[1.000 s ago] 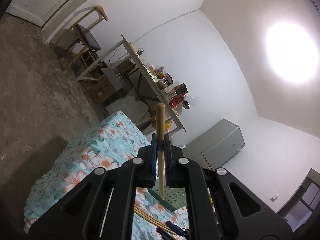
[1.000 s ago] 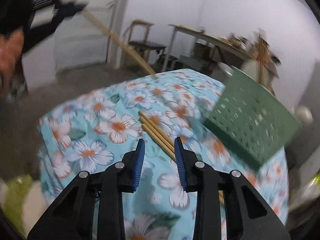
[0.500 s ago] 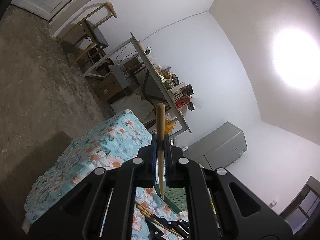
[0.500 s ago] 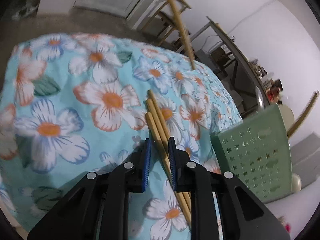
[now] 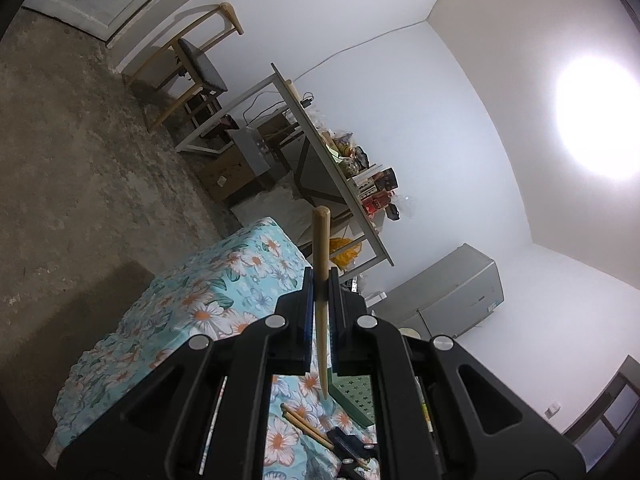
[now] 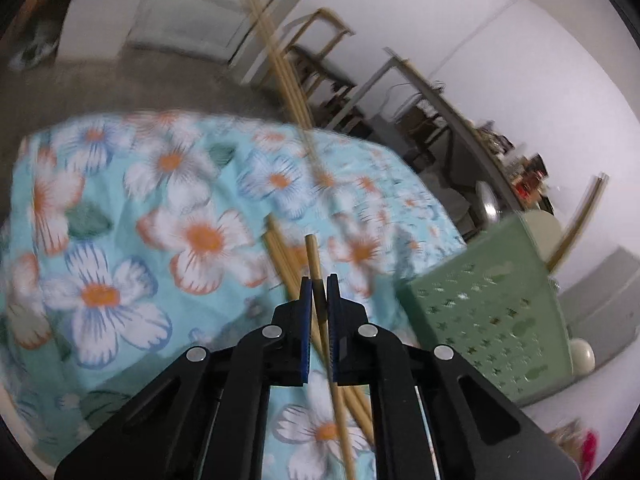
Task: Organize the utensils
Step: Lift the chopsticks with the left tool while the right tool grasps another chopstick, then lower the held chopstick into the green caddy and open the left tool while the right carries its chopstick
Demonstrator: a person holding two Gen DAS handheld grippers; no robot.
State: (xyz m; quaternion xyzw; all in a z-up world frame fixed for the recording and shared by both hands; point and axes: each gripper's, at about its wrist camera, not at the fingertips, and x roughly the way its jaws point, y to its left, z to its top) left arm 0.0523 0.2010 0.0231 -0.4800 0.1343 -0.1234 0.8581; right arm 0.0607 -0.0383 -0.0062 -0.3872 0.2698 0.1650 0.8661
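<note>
- Chopstick (image 6: 316, 276) now sits clamped between the right gripper (image 6: 319, 292) pads, which have just been closing on it; its tip lifts off the floral cloth (image 6: 120, 240).
- 1 pick is likely done; the green basket (image 6: 488, 312) stands to its right.
- Left gripper (image 5: 320, 292) clenches another chopstick (image 5: 321, 280) upright.
- Motion blur hides how many chopsticks remain underneath.

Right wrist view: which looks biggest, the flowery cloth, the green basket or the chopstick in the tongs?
1. flowery cloth
2. green basket
3. chopstick in the right tongs; it sits nearest the camera, so it looks bigger than it is.
</note>
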